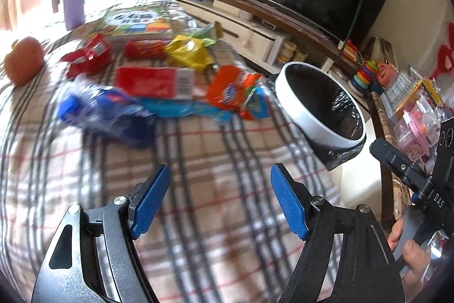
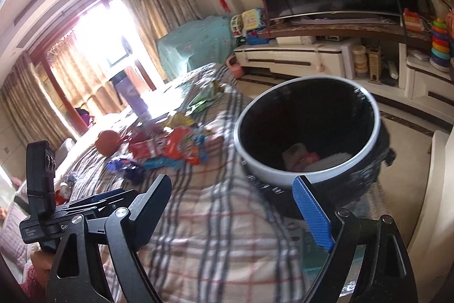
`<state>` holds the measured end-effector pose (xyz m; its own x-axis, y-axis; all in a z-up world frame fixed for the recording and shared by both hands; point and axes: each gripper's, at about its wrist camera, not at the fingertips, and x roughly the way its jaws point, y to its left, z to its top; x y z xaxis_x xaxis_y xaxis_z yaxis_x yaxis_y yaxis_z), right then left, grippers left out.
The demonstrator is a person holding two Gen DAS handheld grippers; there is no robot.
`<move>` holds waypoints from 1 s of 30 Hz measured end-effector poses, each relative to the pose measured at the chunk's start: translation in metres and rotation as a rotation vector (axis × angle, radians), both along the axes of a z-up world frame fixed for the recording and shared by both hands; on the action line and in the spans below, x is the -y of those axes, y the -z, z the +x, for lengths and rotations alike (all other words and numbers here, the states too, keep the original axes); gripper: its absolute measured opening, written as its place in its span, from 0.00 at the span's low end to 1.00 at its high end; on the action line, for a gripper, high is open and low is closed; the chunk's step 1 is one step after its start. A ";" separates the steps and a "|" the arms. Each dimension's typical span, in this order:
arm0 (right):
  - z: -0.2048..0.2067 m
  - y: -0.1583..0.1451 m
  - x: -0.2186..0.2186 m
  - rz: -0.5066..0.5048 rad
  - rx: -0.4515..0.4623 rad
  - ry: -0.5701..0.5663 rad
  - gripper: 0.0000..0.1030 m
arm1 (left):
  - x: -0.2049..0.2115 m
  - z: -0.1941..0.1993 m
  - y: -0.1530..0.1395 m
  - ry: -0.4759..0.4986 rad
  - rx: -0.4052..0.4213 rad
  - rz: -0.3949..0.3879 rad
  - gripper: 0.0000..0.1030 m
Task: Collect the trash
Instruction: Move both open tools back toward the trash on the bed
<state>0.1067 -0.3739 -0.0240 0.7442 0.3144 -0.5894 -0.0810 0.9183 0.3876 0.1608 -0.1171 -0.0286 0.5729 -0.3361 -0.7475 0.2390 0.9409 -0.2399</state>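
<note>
Left wrist view: left gripper [image 1: 220, 202] fingers spread wide, nothing between them, hovering over the plaid blanket [image 1: 198, 175]. Trash pile sits ahead on the blanket: blue crumpled wrapper [image 1: 110, 115] nearest, red packet [image 1: 154, 81] behind it, orange wrapper [image 1: 229, 93] to the right, yellow wrapper [image 1: 188, 53] and a red crinkled wrapper [image 1: 88, 57] farther back. Orange round thing [image 1: 24, 64] lies well apart at left. Trash bin [image 1: 323, 104], white rim with black liner, stands just beside the blanket's right edge, close to the orange wrapper. Right gripper's body shows at the right edge, a hand [image 1: 408, 249] on it.

Right wrist view: right gripper [image 2: 232, 206] fingers also wide, empty, near the bin's rim [image 2: 272, 169]. Bin holds some pale and pink scraps [image 2: 300, 158]; blurred.
</note>
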 end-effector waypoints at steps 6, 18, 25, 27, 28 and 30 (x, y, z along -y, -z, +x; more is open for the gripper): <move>0.001 0.007 -0.027 -0.001 -0.020 -0.044 0.91 | -0.034 -0.009 0.005 -0.052 -0.011 -0.006 0.73; 0.011 0.012 -0.066 -0.023 -0.029 -0.103 0.92 | -0.086 -0.010 0.018 -0.163 -0.052 -0.052 0.79; 0.022 0.016 -0.079 -0.028 -0.040 -0.122 0.92 | -0.099 -0.005 0.019 -0.188 -0.053 -0.062 0.80; 0.026 0.017 -0.081 -0.034 -0.042 -0.127 0.92 | -0.101 -0.003 0.019 -0.191 -0.058 -0.066 0.81; 0.028 0.017 -0.083 -0.037 -0.043 -0.130 0.92 | -0.102 -0.002 0.019 -0.192 -0.061 -0.069 0.81; 0.030 0.018 -0.083 -0.037 -0.046 -0.133 0.92 | -0.104 0.000 0.019 -0.194 -0.066 -0.074 0.81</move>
<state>0.1372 -0.2908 -0.0421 0.6693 0.3857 -0.6350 -0.1860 0.9144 0.3594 0.1611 -0.0134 -0.0480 0.5833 -0.2798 -0.7626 0.0365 0.9469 -0.3195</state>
